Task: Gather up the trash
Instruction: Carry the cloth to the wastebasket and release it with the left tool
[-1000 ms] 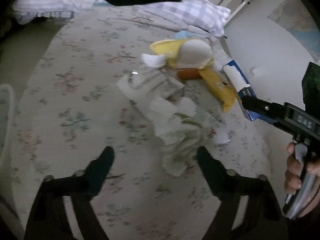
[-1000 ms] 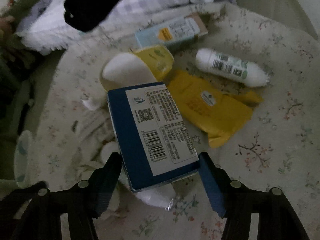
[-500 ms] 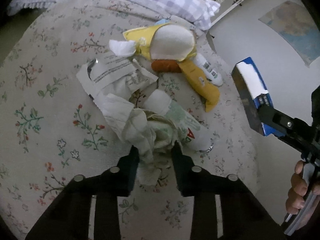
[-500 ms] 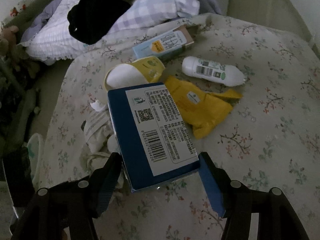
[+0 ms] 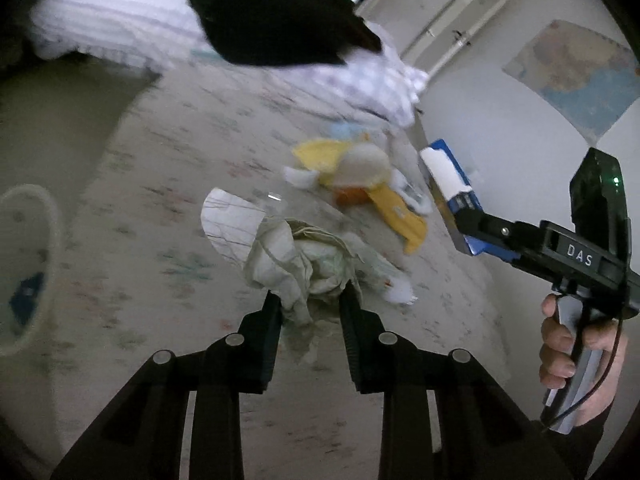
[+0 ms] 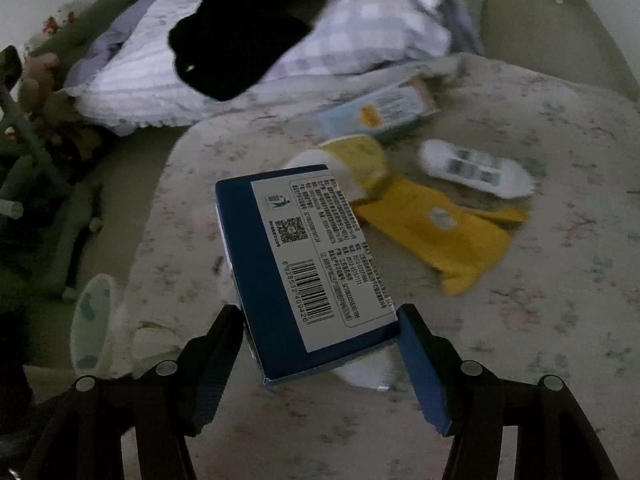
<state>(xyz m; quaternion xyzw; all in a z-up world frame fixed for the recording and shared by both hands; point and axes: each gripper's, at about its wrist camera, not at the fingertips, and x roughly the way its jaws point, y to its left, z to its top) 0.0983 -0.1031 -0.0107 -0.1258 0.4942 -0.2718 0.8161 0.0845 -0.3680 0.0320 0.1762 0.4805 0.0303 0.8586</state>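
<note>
My left gripper is shut on a crumpled wad of pale paper and wrappers and holds it above the floral bedsheet. My right gripper is shut on a blue carton with a white barcode label; the carton also shows in the left wrist view. On the sheet lie a yellow pouch, a white bottle, a yellow and white wrapper and a light blue box.
A round pale bin stands beside the bed at the left; it also shows in the right wrist view. Checked pillows and a black garment lie at the bed's far end. A white wall is on the right.
My left gripper closed on the crumpled wad and lifted it off the sheet. My right gripper kept the blue carton and rose a little.
</note>
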